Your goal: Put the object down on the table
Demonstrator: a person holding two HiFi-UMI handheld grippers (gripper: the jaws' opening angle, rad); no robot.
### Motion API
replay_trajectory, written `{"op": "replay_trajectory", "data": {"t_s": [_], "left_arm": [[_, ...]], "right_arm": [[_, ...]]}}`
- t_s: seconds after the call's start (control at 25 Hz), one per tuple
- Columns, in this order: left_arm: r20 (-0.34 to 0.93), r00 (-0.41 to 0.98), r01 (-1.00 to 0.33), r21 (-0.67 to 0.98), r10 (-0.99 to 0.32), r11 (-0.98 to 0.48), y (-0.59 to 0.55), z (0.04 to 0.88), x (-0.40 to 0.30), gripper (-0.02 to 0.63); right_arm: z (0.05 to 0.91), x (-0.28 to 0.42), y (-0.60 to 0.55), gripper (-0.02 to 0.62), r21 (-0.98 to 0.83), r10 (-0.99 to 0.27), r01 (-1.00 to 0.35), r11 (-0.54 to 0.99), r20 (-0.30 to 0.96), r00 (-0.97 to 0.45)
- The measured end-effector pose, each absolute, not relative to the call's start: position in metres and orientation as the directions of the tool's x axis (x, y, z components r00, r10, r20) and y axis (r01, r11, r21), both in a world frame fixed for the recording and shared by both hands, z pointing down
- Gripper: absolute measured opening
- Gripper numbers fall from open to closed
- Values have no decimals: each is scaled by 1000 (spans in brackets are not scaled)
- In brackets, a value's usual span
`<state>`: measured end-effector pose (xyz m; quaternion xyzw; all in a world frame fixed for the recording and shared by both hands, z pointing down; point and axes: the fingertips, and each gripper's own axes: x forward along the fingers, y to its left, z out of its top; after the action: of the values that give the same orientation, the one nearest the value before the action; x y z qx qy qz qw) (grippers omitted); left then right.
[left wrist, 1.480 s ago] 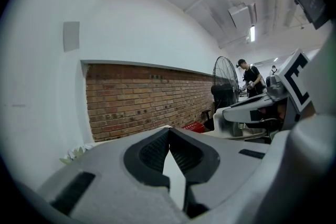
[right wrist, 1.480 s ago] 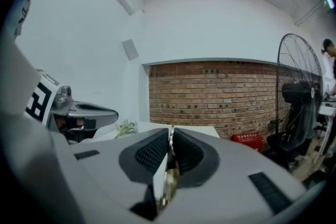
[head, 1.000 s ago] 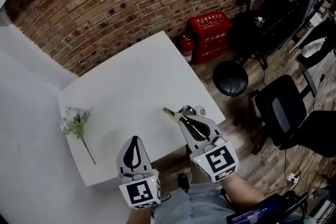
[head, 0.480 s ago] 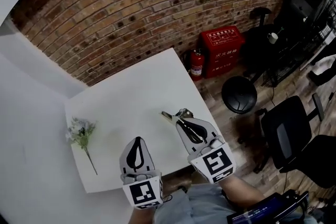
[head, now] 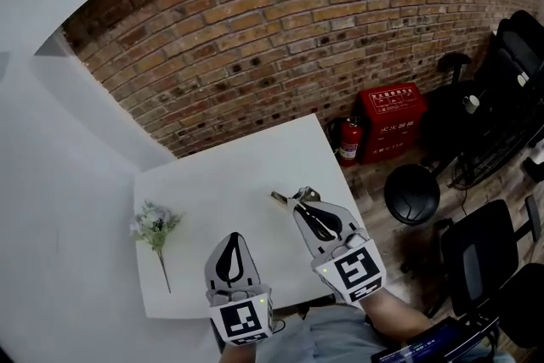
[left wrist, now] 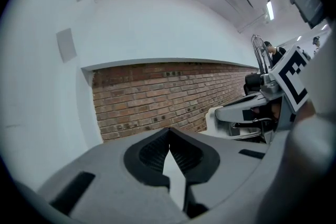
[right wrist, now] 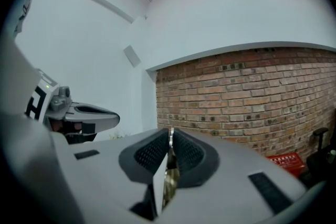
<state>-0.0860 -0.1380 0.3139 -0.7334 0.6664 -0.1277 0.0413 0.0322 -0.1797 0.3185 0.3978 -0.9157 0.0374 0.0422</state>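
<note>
On table (head: 238, 187) left: flower sprig (head: 155, 225); beyond far corner, fire extinguisher (head: 349, 140).

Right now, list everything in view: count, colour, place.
table: one, white, against the wall
flower sprig: one, pale blooms and green stem, lying on the table's left side
thin metal object: one, silvery, pinched in the right gripper
brick wall: one, red-brown, behind the table
cabinet: one, red, floor at right
fire extinguisher: one, red, beside the cabinet
stool: one, black, floor at right
office chairs: at least two, black, far right
left gripper: grey, shut, empty
right gripper: grey, shut on the object
</note>
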Motion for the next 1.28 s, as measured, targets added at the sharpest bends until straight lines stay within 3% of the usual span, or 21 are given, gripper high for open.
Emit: {"op": "replay_trajectory", "data": {"t_s": [0.48,1.28], "left_arm": [[107,60,-975,-207,-993,-81,-174,308,-128,9],[351,89,-987,-91,-932,-129,-208,400,-160,9]], "right_arm": [[313,-10,-217,35,2,-709,-715,699,125,-694],[431,-32,-250,37,-89,-679,-748,657,361,-639]]}}
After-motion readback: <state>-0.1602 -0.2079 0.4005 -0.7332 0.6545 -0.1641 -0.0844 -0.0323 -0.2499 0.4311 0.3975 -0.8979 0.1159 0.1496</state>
